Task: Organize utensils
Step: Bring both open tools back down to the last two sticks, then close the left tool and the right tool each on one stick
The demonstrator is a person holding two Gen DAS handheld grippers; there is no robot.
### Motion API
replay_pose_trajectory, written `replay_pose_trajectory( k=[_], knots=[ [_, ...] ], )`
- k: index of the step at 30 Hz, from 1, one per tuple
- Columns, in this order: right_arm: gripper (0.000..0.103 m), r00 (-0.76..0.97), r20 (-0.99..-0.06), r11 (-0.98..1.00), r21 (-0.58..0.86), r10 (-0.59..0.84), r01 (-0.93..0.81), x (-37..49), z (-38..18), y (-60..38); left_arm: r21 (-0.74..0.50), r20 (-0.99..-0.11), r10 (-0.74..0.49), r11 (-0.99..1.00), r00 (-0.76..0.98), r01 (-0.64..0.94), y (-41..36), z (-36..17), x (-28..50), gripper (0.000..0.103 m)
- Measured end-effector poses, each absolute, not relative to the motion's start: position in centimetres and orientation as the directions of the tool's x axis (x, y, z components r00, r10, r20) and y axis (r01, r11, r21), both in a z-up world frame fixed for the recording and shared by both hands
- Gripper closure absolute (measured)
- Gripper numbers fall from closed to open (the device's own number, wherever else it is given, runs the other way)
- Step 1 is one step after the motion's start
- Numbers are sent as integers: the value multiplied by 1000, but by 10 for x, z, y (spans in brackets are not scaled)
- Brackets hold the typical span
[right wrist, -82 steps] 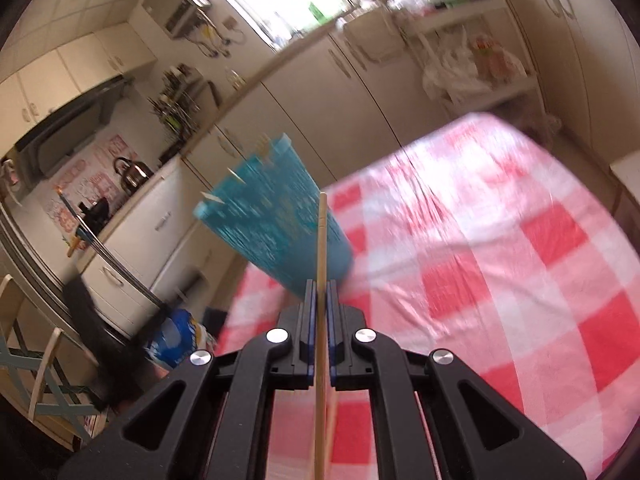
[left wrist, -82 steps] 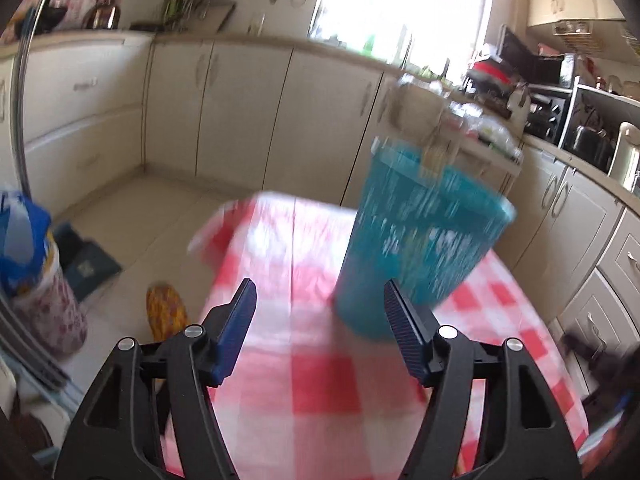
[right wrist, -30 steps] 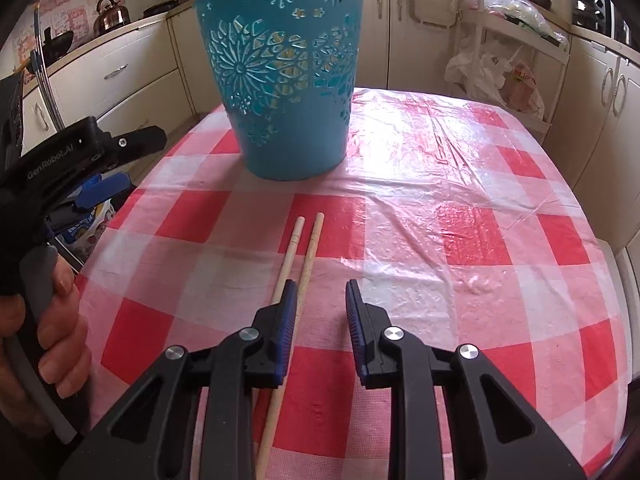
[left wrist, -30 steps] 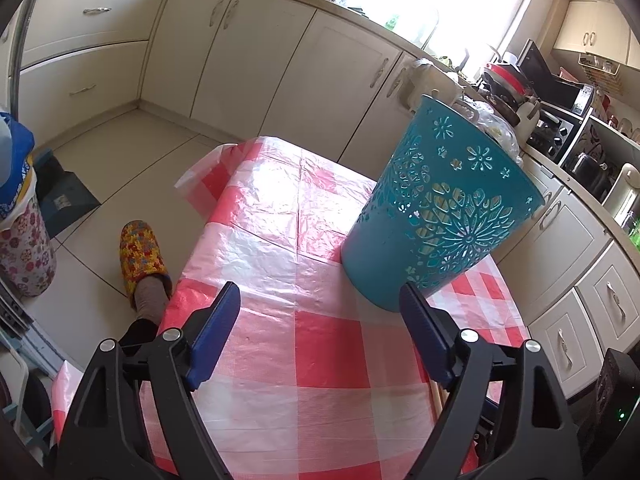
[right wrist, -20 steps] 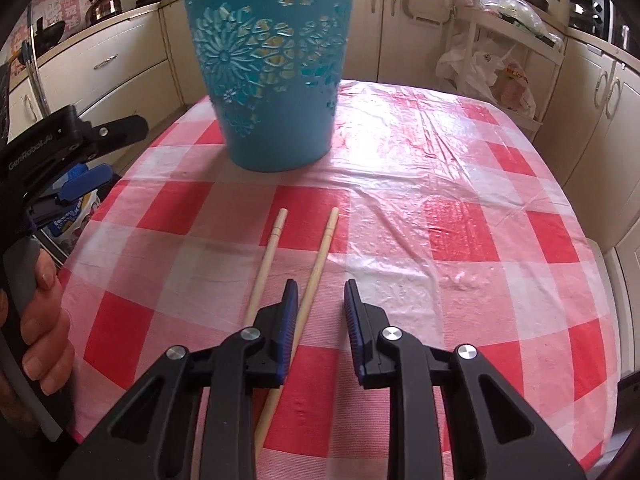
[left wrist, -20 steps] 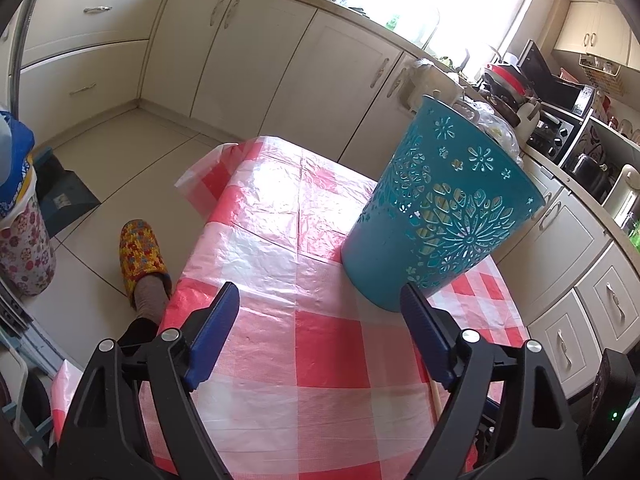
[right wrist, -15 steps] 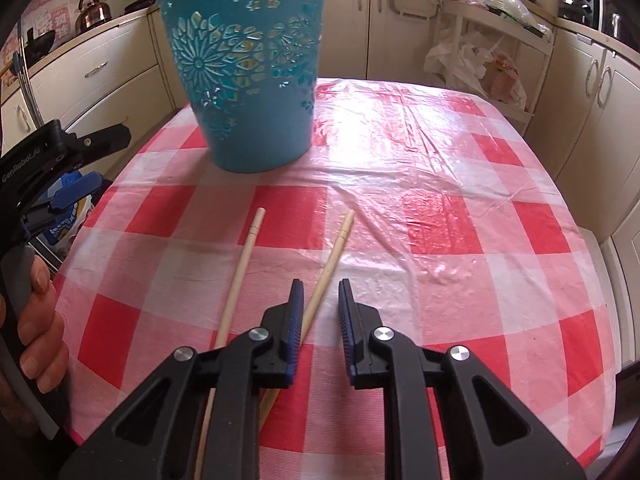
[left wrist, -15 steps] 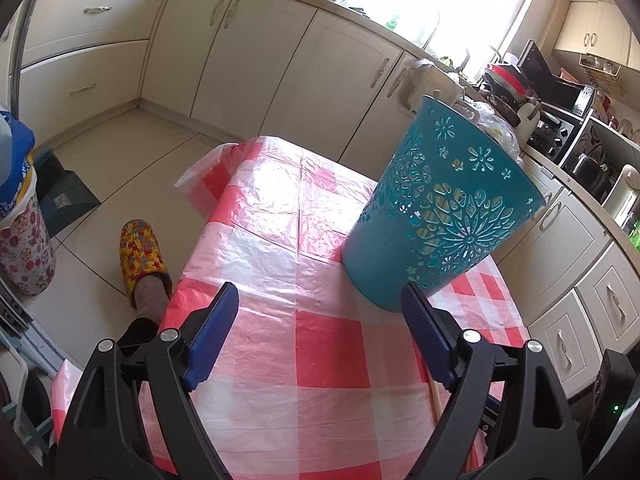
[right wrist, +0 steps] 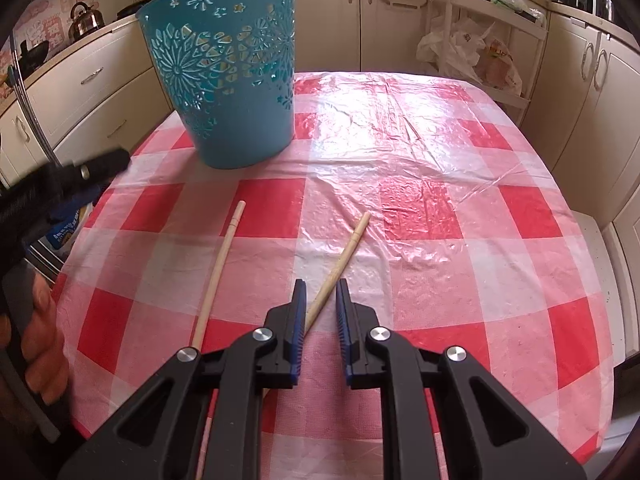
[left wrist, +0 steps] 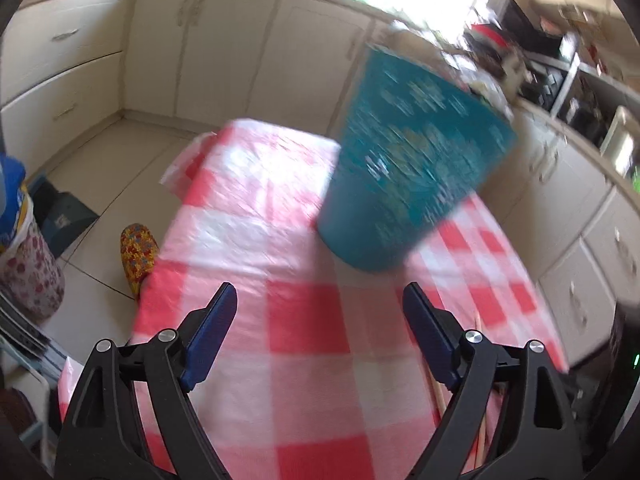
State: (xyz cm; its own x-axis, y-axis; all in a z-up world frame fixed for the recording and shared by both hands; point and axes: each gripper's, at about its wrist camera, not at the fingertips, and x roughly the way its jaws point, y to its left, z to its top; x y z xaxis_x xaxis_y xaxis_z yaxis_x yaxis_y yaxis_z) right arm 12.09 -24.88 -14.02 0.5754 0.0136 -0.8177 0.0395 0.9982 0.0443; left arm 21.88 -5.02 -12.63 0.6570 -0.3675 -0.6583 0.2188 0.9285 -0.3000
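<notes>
Right gripper (right wrist: 321, 296) hovering low over the checked tablecloth (right wrist: 440, 208), jaws parted narrowly and released, straddling the lower part of the right chopstick (right wrist: 344, 252) without clamping it. Lying flat on the cloth, this chopstick, angling up and to the right from between the blue pads (right wrist: 299, 312). Lying to its left, well apart at the far ends, the left chopstick (right wrist: 218, 272), running nearly straight away from the camera toward the teal basket (right wrist: 224, 68). Standing upright on the far left part of the table, the basket, perforated with flower cut-outs, clear of both chopsticks.

Left gripper (left wrist: 320, 312) hanging above the near-left part of the table, jaws spread wide and released, gripping nothing. Seen from the right wrist view, the same gripper (right wrist: 92, 176) appearing blurred at the left edge, with the person's hand (right wrist: 40, 352) wrapped around its handle. Showing heavy motion blur in the left wrist view, the basket (left wrist: 408, 168) sitting ahead and to the right of the open jaws. Peeking out just behind the right finger in that view, chopstick ends (left wrist: 478, 322); which stick is which cannot be told there.

Standing on the counter at far left, a kettle (right wrist: 85, 20). Resting on the floor beside the table, a patterned slipper (left wrist: 138, 254).
</notes>
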Motion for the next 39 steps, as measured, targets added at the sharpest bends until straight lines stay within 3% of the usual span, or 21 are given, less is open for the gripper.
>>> replay_pose_trajectory(
  k=[11, 13, 14, 16, 18, 21, 24, 28, 33, 39],
  knots=[
    [90, 578, -816, 998, 51, 15, 45, 114, -139, -261, -134, -770, -316, 930, 554, 343, -127, -135, 199, 26],
    [90, 576, -817, 998, 41, 9, 42, 114, -139, -260, -91, -798, -289, 925, 530, 368, -135, -143, 199, 46],
    [90, 576, -818, 999, 37, 7, 40, 113, -139, -259, -58, -794, -269, 926, 545, 372, -138, -144, 196, 51],
    [90, 575, -818, 998, 42, 13, 37, 112, -139, -260, -48, -798, -278, 914, 535, 403, -140, -143, 191, 84],
    [90, 573, -819, 998, 48, 19, 36, 112, -138, -260, -48, -806, -283, 907, 519, 419, -141, -142, 190, 90],
    [81, 574, -819, 999, 34, 16, 22, 114, -139, -255, -41, -828, -264, 908, 494, 417, -137, -140, 193, 90],
    [81, 580, -815, 1000, -4, -3, 0, 115, -140, -246, 42, -841, -201, 901, 502, 431, -148, -138, 192, 83],
    [93, 581, -813, 998, 55, 46, -3, 114, -140, -252, 4, -839, -240, 894, 488, 447, -147, -137, 193, 98],
    [94, 585, -809, 997, 72, 51, 12, 114, -140, -257, -41, -810, -272, 910, 520, 412, -126, -131, 184, 98],
    [93, 589, -808, 1000, -16, -6, -13, 116, -143, -245, -35, -828, -253, 915, 501, 403, -118, -139, 194, 95]
  ],
)
